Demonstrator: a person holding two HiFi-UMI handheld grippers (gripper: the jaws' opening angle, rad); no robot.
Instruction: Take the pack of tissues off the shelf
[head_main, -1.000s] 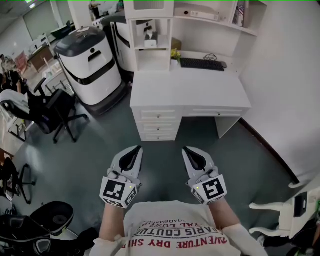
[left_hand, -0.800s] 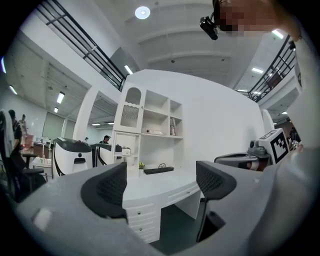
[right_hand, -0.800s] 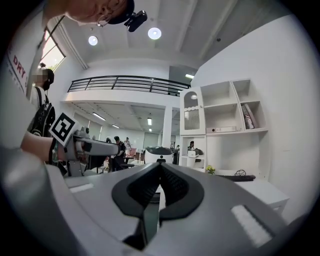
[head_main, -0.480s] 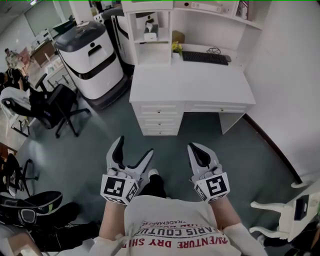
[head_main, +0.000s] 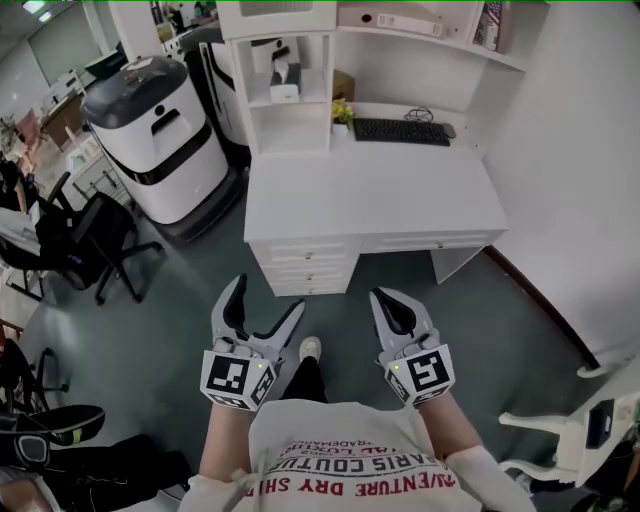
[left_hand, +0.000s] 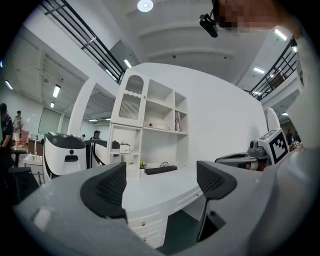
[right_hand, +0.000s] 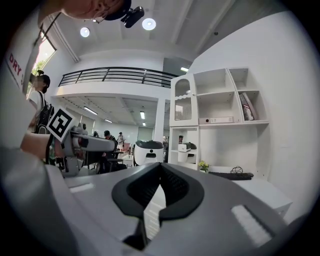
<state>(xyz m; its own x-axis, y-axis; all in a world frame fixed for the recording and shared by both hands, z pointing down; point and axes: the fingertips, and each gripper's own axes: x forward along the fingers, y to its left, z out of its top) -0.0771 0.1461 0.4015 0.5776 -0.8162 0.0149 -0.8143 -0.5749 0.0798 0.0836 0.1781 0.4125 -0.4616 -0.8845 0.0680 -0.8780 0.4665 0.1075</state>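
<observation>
The pack of tissues (head_main: 284, 82) is a small white box with a dark top. It stands on a middle shelf of the white shelf unit (head_main: 292, 120) at the desk's back left. It also shows far off in the left gripper view as the tissue pack (left_hand: 125, 148) and in the right gripper view as the tissue pack (right_hand: 184, 147). My left gripper (head_main: 265, 305) (left_hand: 161, 182) is held low over the floor, well short of the desk, open with nothing between its jaws. Beside it, my right gripper (head_main: 387, 303) (right_hand: 160, 187) is shut and empty.
The white desk (head_main: 370, 190) with drawers stands between me and the shelf; a black keyboard (head_main: 400, 130) and a small plant (head_main: 343, 111) lie at its back. A white and black machine (head_main: 155, 140) and office chairs (head_main: 85, 240) are at left. A white chair (head_main: 575, 430) and the wall are at right.
The left gripper's jaws have gone from shut to wide open. The right gripper has stayed shut. The view has shifted a little, and a foot now shows on the floor.
</observation>
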